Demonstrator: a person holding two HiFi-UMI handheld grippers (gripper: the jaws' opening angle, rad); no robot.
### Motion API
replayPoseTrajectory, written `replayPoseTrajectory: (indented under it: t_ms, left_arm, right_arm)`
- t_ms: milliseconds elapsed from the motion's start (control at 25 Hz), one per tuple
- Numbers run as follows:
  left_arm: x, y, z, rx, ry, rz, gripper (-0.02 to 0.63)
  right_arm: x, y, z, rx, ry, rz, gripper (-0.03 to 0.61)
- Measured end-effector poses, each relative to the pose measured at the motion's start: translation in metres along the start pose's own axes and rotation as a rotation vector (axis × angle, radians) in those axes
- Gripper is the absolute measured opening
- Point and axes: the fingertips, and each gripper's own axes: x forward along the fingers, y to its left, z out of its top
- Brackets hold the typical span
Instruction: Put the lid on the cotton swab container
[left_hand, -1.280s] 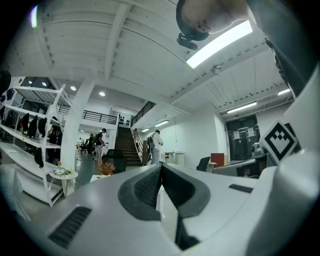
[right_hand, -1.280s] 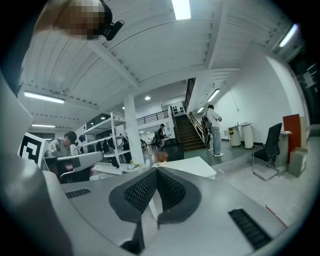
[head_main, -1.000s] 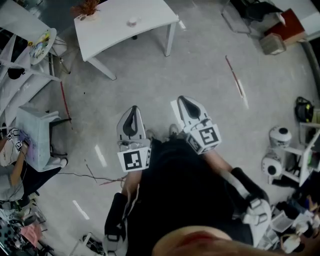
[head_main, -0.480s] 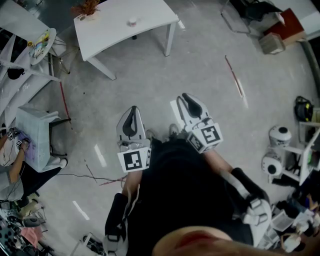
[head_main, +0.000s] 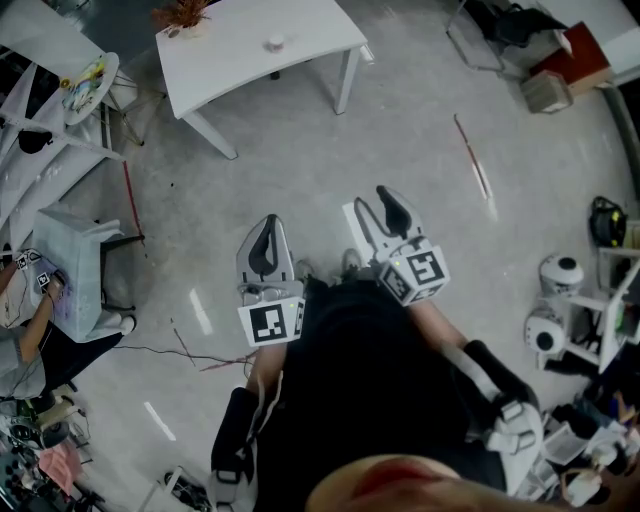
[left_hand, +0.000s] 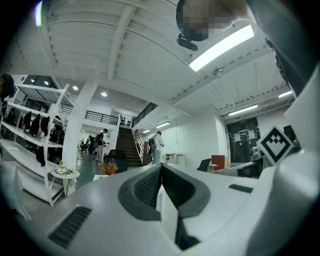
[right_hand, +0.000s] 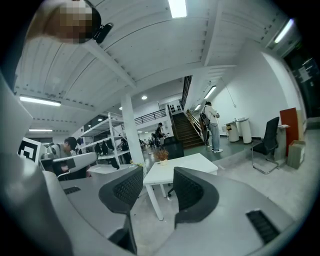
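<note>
The left gripper (head_main: 268, 222) is pressing its jaws together on nothing. The right gripper (head_main: 375, 197) is opening its jaws, with nothing between them. A small white container (head_main: 273, 42) is sitting on the far table (head_main: 230, 60), too small to tell its tilt or insides.

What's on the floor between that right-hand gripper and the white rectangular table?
Only bare grey floor, as the head view shows. The right gripper, jaws opening with nothing between them, faces the white rectangular table.

Small round object (head_main: 274, 42) on table (head_main: 225, 60), plant (head_main: 181, 14) at table's far left corner.
</note>
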Motion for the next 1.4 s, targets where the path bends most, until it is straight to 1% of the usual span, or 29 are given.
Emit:
replayPoseTrajectory:
  t_ms: [120, 360, 600, 800, 960, 1120, 1240, 1400]
  left_arm:
    - [-0.004, 0.007, -0.001, -0.003, -0.002, -0.011, 0.006]
    - [-0.018, 0.032, -0.006, -0.012, 0.001, -0.041, 0.006]
    - [-0.028, 0.046, -0.011, -0.014, 0.010, -0.082, 0.006]
    - [-0.026, 0.062, -0.013, -0.037, 0.013, -0.080, 0.006]
    - [-0.009, 0.069, -0.015, -0.034, 0.022, -0.084, 0.006]
    - [0.017, 0.083, -0.019, -0.031, 0.032, -0.078, 0.006]
    - [0.045, 0.095, -0.021, -0.023, 0.043, -0.074, 0.006]
    - [0.097, 0.106, -0.021, -0.013, 0.055, -0.081, 0.006]
  right_arm:
    - [0.003, 0.008, -0.002, -0.004, 0.001, -0.012, 0.169]
    - [0.012, 0.037, -0.010, 0.031, -0.012, -0.032, 0.169]
    - [0.017, 0.062, -0.015, 0.021, -0.023, -0.037, 0.169]
    - [0.032, 0.072, -0.015, 0.029, -0.006, -0.027, 0.169]
    - [0.053, 0.069, -0.009, 0.038, -0.014, -0.017, 0.169]
    - [0.087, 0.060, -0.008, 0.052, -0.011, -0.004, 0.169]
    - [0.117, 0.047, -0.002, 0.059, -0.014, 0.005, 0.169]
    - [0.162, 0.020, 0.011, 0.065, -0.011, 0.007, 0.169]
